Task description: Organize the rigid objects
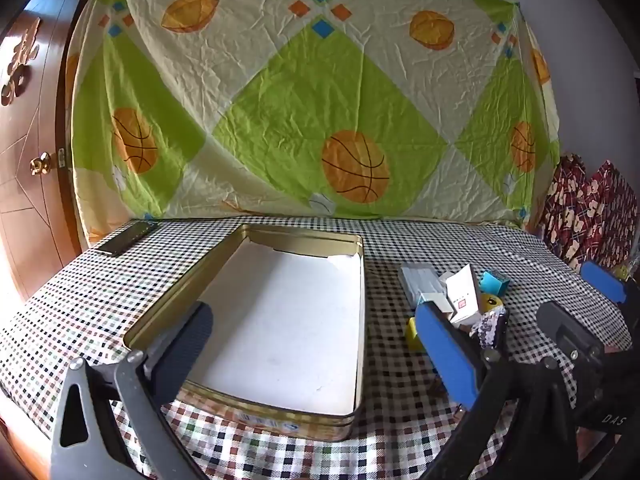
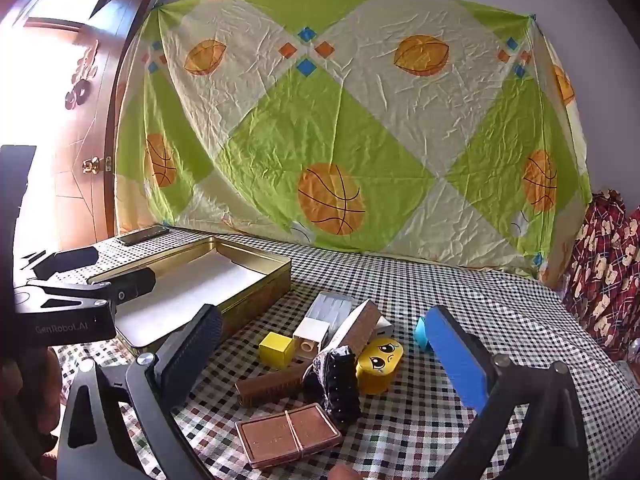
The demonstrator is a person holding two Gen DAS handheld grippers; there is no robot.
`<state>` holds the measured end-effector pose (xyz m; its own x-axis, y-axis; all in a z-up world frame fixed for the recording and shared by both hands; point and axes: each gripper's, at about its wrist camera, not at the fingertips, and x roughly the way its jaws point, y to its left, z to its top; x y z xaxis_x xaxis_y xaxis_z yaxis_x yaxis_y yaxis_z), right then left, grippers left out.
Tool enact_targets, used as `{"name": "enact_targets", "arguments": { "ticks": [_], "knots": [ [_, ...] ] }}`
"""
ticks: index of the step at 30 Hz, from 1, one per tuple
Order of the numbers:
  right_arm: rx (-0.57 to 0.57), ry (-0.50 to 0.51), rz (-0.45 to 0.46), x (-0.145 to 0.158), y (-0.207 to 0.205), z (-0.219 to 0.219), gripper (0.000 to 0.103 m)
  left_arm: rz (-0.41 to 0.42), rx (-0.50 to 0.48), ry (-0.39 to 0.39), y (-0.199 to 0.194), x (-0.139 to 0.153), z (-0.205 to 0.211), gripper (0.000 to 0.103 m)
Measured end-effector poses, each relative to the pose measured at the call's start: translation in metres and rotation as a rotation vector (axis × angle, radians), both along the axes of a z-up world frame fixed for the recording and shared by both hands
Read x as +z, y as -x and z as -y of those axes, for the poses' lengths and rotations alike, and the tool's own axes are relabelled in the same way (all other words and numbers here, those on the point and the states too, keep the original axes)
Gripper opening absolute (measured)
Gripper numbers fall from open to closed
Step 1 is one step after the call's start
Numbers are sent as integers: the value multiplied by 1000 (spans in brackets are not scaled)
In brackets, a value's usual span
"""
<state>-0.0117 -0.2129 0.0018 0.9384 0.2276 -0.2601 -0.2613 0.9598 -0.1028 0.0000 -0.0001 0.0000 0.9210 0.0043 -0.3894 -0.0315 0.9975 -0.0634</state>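
Left gripper (image 1: 316,344) fingers (image 1: 448,356) straddle tin (image 1: 168,304), nothing grasped.

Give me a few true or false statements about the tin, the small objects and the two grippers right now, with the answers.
1. The gold tin has items in it. False: it shows only a white liner.
2. The yellow face toy lies on the checked cloth, outside the tin. True.
3. The right gripper is shut on a block. False: it is open and holds nothing.
4. The left gripper is open. True.
5. A phone lies beyond the tin. True.
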Motion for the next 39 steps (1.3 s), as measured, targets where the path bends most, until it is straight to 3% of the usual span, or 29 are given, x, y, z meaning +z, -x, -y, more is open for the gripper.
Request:
{"name": "enact_targets", "arguments": {
  "ticks": [39],
  "knots": [
    [9,-34,-61,-14,-1,13,102,-5,2,-23,-3,-4,3,103]
  ]
}}
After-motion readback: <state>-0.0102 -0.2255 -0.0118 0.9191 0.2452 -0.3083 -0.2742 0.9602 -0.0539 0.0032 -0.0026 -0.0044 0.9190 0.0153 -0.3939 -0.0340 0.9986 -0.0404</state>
